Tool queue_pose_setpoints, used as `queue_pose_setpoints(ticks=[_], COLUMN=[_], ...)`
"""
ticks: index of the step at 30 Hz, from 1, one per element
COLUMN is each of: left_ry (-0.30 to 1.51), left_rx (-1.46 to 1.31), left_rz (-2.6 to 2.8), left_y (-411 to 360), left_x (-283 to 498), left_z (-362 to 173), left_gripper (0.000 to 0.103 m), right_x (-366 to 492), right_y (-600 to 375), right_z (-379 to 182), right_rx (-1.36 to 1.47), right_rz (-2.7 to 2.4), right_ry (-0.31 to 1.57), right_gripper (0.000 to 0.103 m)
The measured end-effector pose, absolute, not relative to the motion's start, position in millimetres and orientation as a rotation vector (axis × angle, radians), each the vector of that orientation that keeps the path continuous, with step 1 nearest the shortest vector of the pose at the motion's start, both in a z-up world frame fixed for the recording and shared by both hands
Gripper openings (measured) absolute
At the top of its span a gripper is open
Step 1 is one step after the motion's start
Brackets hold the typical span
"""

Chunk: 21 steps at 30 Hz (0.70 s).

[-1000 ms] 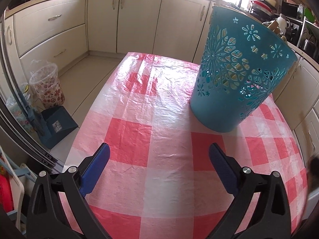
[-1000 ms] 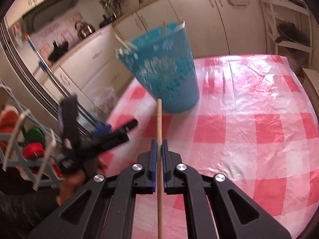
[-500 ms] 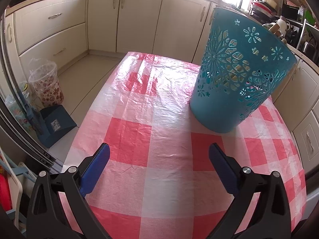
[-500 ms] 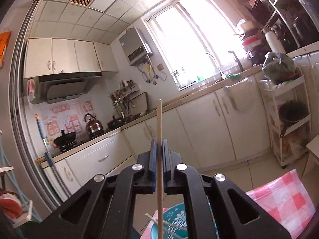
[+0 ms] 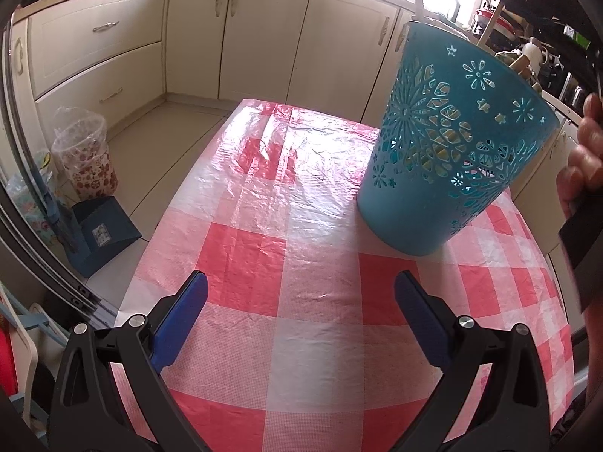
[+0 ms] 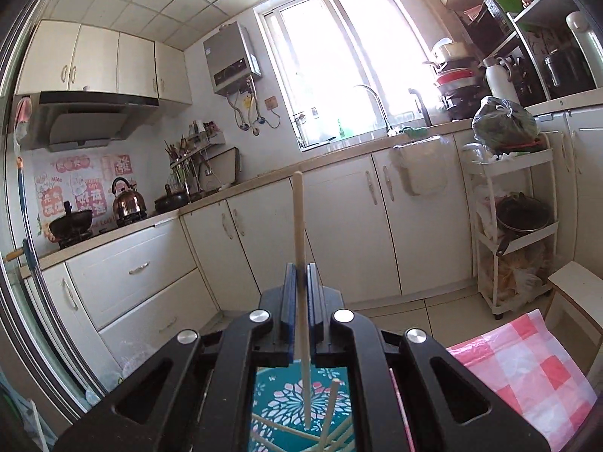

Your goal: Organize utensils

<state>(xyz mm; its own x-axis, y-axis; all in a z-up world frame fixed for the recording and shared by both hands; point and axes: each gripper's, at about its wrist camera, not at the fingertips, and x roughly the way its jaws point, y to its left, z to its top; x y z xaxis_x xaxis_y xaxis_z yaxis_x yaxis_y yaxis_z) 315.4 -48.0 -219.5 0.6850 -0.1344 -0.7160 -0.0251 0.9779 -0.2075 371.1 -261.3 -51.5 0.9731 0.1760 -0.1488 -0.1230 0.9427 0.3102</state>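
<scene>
A teal cut-out plastic basket [image 5: 448, 150] stands on the red-and-white checked tablecloth [image 5: 301, 248], right of centre in the left wrist view. My left gripper [image 5: 299, 301] hovers open over the cloth in front of it, nothing between its blue pads. My right gripper [image 6: 301, 282] is shut on a pale wooden chopstick [image 6: 299, 226] held upright. The stick's lower end hangs inside the basket [image 6: 286, 410], seen from above between the gripper's arms, where other chopsticks [image 6: 331, 414] lie. A hand [image 5: 580, 158] holding the right gripper shows at the right edge of the left wrist view.
Cream kitchen cabinets [image 5: 264, 37] run behind the table. A small lined waste bin [image 5: 84, 158] and a blue dustpan [image 5: 101, 233] sit on the floor at left. A white rolling shelf cart [image 6: 516, 226] stands at right, a stove with a kettle [image 6: 126, 199] at left.
My right gripper has risen and tilted up with the chopstick, from facing the basket's side to being above its mouth. The hand has come into the left wrist view. The left gripper has stayed put.
</scene>
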Motion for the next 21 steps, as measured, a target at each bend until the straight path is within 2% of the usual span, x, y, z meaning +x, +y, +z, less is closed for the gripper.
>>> queue_pose_setpoints(ticks=[2,8,16,21], left_ry=[0.817,0.838,0.866,0.824], left_rx=[-0.209,-0.219,-0.183,-0.115], left_rz=[-0.061,-0.072,-0.041,-0.039], left_y=[-48,-47,-33,-28], left_x=[316,318,305,261], left_z=[-220,-223,-203,-153], left_gripper=[0.095,0.095,0.095,0.095], right_x=[369,355,276,228], right_y=[-257,-258,-276,-279], right_z=[-61,-75,-68,-74], right_rx=[0.277,0.227,0.246,0.239], right_rz=[0.155,0.206,0.200,0.147], right_ry=[0.203,0.301,0.413,0.560], right_gripper=[0.008,0.024,0.095,0.096])
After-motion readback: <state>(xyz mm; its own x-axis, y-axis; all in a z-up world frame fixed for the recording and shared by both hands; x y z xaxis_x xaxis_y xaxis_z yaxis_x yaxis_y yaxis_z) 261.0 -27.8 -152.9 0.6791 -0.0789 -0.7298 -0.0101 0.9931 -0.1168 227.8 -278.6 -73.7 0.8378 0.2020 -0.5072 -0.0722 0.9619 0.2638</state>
